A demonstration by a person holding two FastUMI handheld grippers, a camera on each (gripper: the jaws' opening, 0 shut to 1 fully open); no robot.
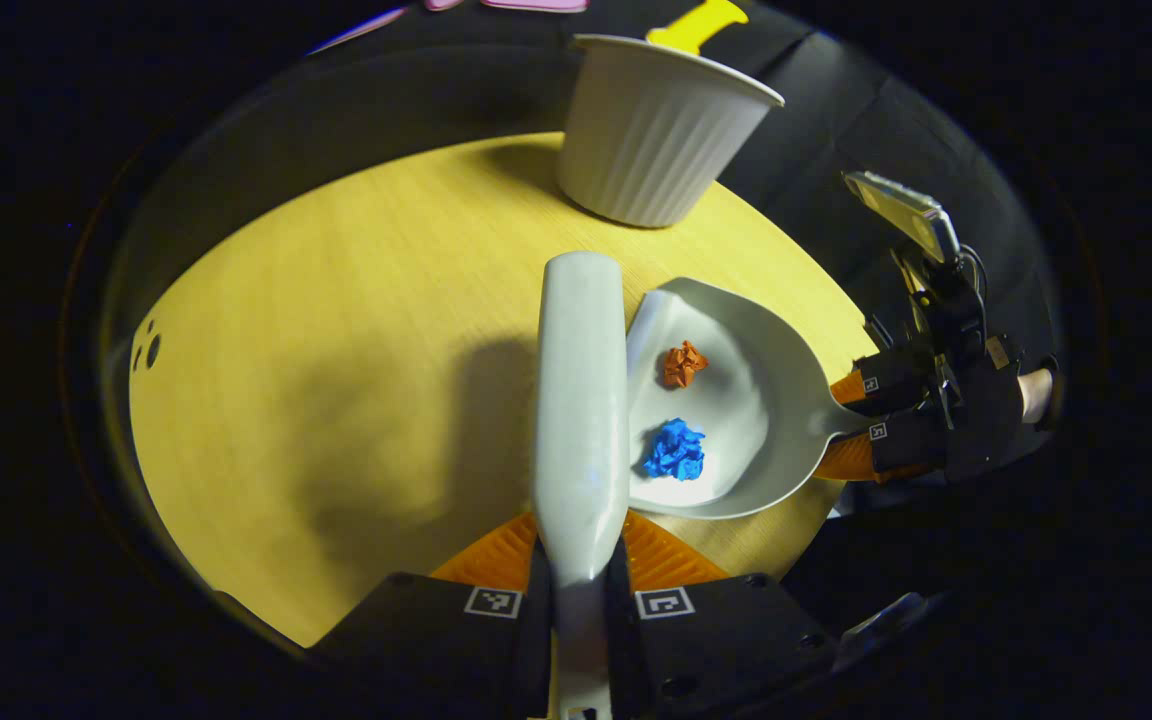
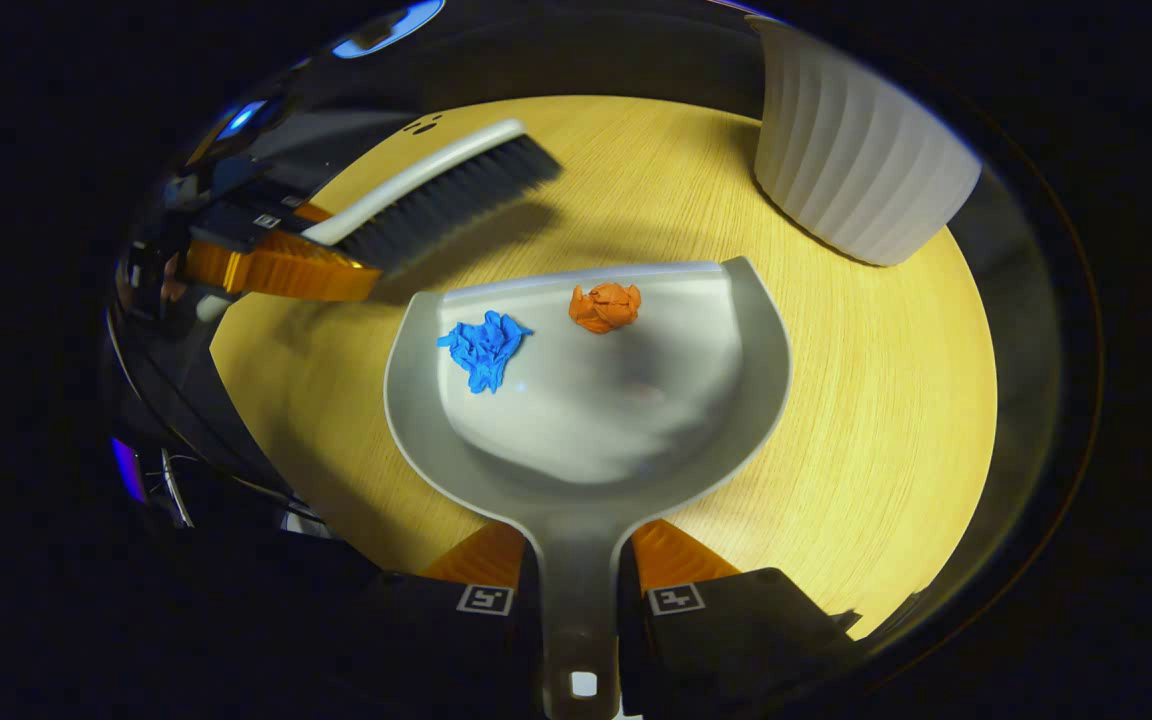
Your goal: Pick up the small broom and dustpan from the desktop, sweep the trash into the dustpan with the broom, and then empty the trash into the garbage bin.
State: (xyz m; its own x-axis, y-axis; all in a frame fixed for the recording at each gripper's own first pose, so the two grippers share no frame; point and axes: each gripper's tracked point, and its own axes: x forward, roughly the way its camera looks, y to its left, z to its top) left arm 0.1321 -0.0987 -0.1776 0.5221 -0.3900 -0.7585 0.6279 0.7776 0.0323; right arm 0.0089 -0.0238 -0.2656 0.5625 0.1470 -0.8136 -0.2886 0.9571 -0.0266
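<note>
Dustpan [image 2: 586, 400] handle between right gripper [image 2: 581, 590] jaws.

We found no readable words, brands or numbers on anything. The only signs were small square black-and-white coded markers [image 1: 493, 601] on the fingers of each hand-held gripper [image 2: 581, 575], and we could not make out their patterns.

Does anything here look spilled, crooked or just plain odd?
Nothing stands out. Both paper wads, the blue one and the orange one, lie inside the dustpan, none on the table. The bin stands upright, and the broom sits straight in its gripper.
</note>
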